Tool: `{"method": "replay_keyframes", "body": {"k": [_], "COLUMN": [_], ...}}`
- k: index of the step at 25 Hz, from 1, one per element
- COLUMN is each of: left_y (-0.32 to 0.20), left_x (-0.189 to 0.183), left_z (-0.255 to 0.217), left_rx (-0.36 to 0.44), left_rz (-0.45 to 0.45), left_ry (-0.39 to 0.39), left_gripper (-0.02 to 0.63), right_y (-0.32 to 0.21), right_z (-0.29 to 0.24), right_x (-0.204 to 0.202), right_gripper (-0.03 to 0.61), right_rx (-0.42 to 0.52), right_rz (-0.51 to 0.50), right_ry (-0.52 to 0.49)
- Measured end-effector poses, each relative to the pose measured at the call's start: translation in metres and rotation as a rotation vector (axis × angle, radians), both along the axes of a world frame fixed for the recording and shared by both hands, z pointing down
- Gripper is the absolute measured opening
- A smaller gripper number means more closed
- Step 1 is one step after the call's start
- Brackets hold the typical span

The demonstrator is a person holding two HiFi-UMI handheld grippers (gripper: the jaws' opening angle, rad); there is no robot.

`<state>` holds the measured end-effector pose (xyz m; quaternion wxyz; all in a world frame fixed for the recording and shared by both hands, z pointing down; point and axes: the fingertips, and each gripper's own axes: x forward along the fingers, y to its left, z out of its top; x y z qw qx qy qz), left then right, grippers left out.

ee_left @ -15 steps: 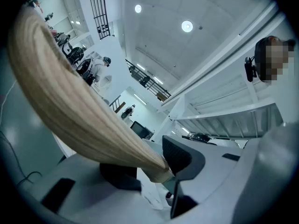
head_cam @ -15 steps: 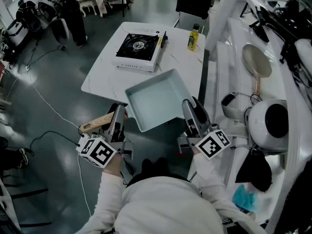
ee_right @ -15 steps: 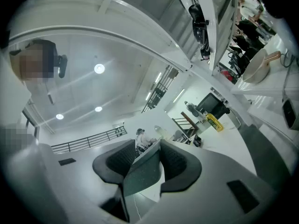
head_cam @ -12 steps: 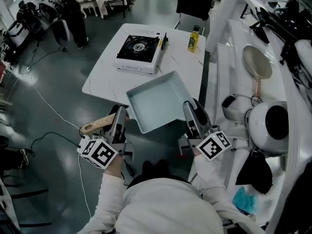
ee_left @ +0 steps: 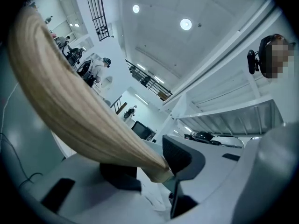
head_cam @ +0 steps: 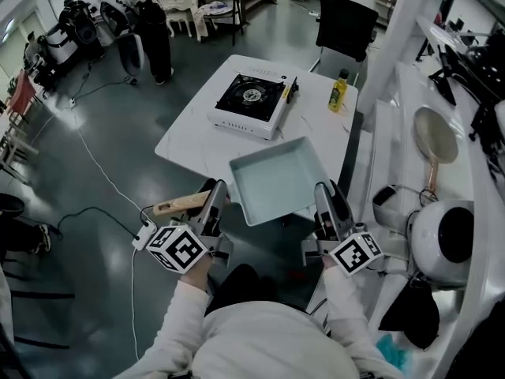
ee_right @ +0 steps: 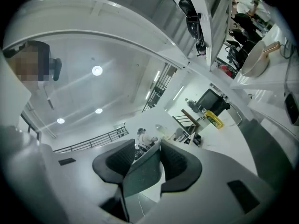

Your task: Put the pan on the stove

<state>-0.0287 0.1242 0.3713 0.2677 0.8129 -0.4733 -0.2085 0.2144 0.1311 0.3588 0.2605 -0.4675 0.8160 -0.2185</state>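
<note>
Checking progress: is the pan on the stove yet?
No, the pan is well short of the stove, whose burner is bare.

The stove sits on the far side of the table, with the bottle just right of it. The pan is nearer, over the front edge, its handle poking left. There's a chair behind the table.

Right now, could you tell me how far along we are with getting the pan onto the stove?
Done: the pan is picked up. In hand: the left gripper clamps its wooden handle, the right gripper pinches its rim, and it hangs over the table's near edge. Left: carry it across to the stove, whose burner is bare, set it down and release.
</note>
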Motion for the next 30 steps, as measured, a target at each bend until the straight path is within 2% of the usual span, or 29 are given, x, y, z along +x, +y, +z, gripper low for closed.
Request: {"method": "replay_keyframes", "body": {"k": [5, 10, 23, 30], "left_y": [-0.016, -0.053, -0.201, -0.269], "left_x": [-0.004, -0.018, -0.063, -0.078], "left_z": [-0.002, 0.004, 0.021, 0.025], "left_rx": [0.008, -0.004, -0.021, -0.029], "left_rz": [-0.004, -0.004, 0.025, 0.052], "left_ry": [-0.021, -0.015, -0.006, -0.004], "left_gripper": [0.150, 0.150, 0.150, 0.150], "right_y": [-0.017, -0.052, -0.195, -0.256], "right_z": [0.004, 0.009, 0.022, 0.026], "right_x": [-0.004, -0.017, -0.064, -0.079], "right_gripper": [0.181, 0.181, 0.181, 0.181], "right_rx": [-0.005, -0.008, -0.047, -0.056], "right_rz": [-0.007, -0.001, 0.019, 0.042], "right_ry": [-0.015, -0.016, 0.005, 0.018]}}
